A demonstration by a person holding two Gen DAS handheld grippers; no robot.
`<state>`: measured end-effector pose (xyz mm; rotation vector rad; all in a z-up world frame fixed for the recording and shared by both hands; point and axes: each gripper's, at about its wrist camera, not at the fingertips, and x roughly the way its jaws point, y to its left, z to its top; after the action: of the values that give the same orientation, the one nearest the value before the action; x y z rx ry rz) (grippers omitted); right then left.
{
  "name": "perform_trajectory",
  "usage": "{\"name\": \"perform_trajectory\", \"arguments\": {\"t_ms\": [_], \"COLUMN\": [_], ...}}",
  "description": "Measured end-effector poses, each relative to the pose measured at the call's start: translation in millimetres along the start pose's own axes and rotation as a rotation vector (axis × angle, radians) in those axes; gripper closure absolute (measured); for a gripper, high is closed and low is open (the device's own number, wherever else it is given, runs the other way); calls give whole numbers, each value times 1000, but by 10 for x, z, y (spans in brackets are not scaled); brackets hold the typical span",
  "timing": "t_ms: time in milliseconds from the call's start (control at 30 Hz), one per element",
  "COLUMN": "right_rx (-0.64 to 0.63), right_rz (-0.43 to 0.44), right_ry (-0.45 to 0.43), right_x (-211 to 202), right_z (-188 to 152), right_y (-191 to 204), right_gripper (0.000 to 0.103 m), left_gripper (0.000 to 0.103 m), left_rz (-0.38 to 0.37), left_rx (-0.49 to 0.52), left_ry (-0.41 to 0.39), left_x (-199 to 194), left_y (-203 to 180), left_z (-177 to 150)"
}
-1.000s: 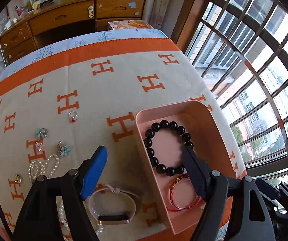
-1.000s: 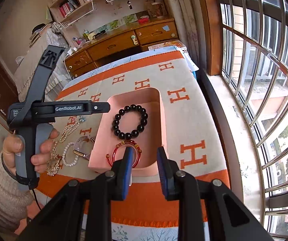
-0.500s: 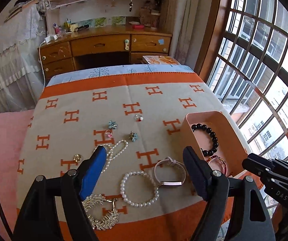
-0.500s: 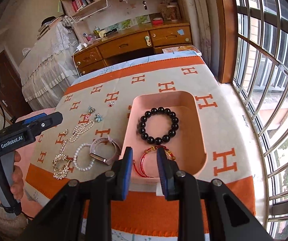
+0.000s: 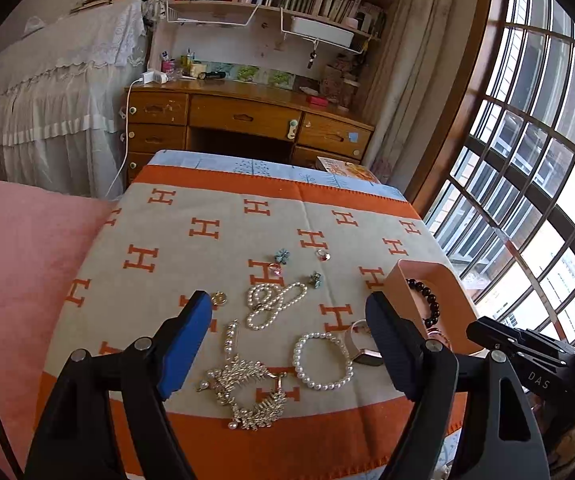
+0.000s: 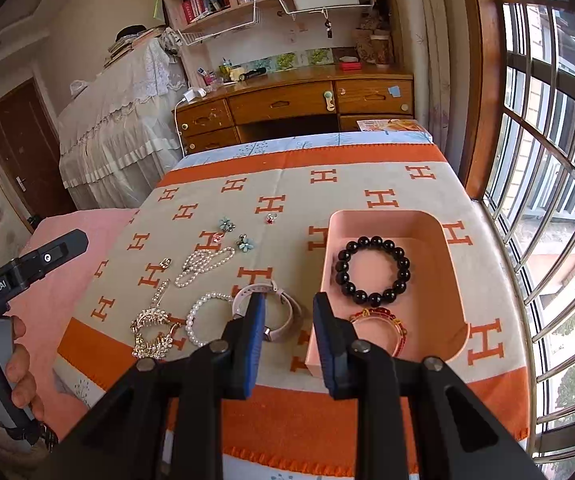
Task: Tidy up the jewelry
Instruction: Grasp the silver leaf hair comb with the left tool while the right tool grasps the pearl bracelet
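Note:
My left gripper (image 5: pixel 287 344) is open and hangs above the near edge of the blanket, with nothing between its fingers. Below it lie a pearl bracelet (image 5: pixel 323 362), a gold leaf necklace (image 5: pixel 247 392), a pearl strand (image 5: pixel 273 304) and a pink watch band (image 5: pixel 361 344). My right gripper (image 6: pixel 290 336) stands narrowly open and empty over the near left corner of the pink tray (image 6: pixel 453 280). The tray holds a black bead bracelet (image 6: pixel 373 270) and a red and gold bracelet (image 6: pixel 379 316).
Small flower earrings (image 5: pixel 282 256) and a ring (image 5: pixel 322 255) lie farther back on the orange H-patterned blanket (image 5: pixel 207 248). A pink cushion (image 5: pixel 19 264) is on the left, a wooden desk (image 5: pixel 247 116) behind, a barred window (image 5: pixel 535 160) on the right. A hand (image 6: pixel 15 364) grips the left tool.
The left gripper has swung left, away from the tray, and pulled back and up over the loose jewelry. The right gripper has drawn back a little. Neither jaw gap has visibly changed.

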<state>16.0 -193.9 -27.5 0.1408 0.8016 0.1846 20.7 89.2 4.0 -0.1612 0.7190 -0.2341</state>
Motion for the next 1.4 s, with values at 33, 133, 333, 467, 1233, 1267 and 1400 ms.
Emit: {"name": "perform_trajectory", "arguments": {"t_ms": [33, 133, 333, 467, 1233, 1267, 1400], "right_rx": [-7, -31, -102, -121, -116, -117, -138], "right_rz": [3, 17, 38, 50, 118, 124, 147], "right_ry": [6, 30, 88, 123, 185, 189, 186], "right_x": [18, 102, 292, 415, 814, 830, 839], "right_z": [-8, -44, -148, -193, -210, -206, -184], "right_y": [41, 156, 413, 506, 496, 496, 541], "right_gripper": [78, 78, 78, 78, 78, 78, 78], "left_gripper": [25, 22, 22, 22, 80, 81, 86], "left_rz": [17, 76, 124, 131, 166, 179, 196], "left_rx": [11, 33, 66, 68, 18, 40, 82], "left_ry": [8, 37, 164, 273, 519, 522, 538], "left_x": [-8, 1, 197, 430, 1063, 1079, 1127], "left_y": [40, 181, 461, 564, 278, 245, 193], "left_z": [-32, -136, -388, -611, -684, -681, -644]}}
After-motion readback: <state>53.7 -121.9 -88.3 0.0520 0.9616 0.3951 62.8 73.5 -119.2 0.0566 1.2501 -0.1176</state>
